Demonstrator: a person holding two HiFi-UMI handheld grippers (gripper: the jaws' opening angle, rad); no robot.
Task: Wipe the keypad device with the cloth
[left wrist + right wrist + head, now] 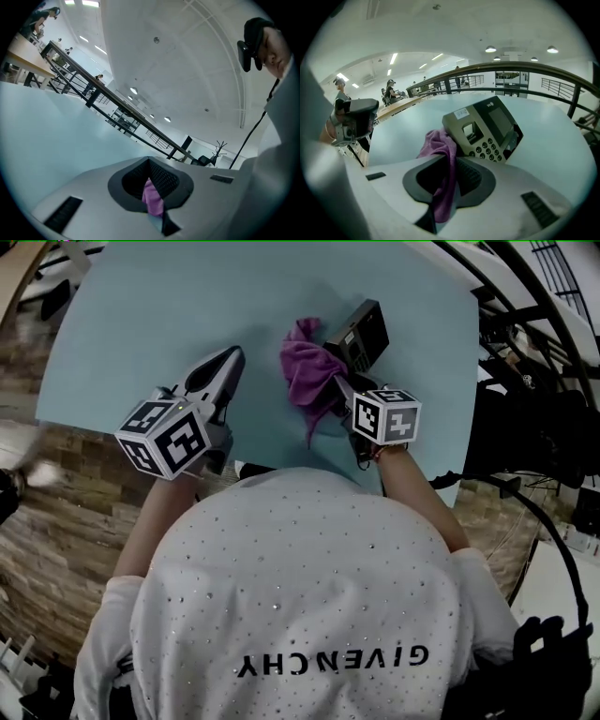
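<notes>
The right gripper [452,169] has its jaws clamped on a narrow fold of the purple cloth [437,143]. One tail hangs down behind the pads, and the bulkier bunch spills forward over the tips and lies against the near left edge of the keypad device [486,127]. That device sits on the pale blue table [141,324] just beyond the jaws, its face tilted up, with the number keys [488,151] nearest and the screen [502,118] behind them. The left gripper [232,360] is held well apart to the left, its jaws drawn together on nothing I can make out. A pink sliver shows in the slit between them in its own view, and I take it for the cloth seen beyond rather than something pinched. The main risk, as I judge it, is that nothing braces the device, so a wiping stroke could shove it across the smooth table instead of cleaning it. The hold on the cloth is slim, so drag over the raised keys might pull the fold out of the jaws. And if the bunch rolls aside, the hard jaw tips could press keys or scrape the screen.
</notes>
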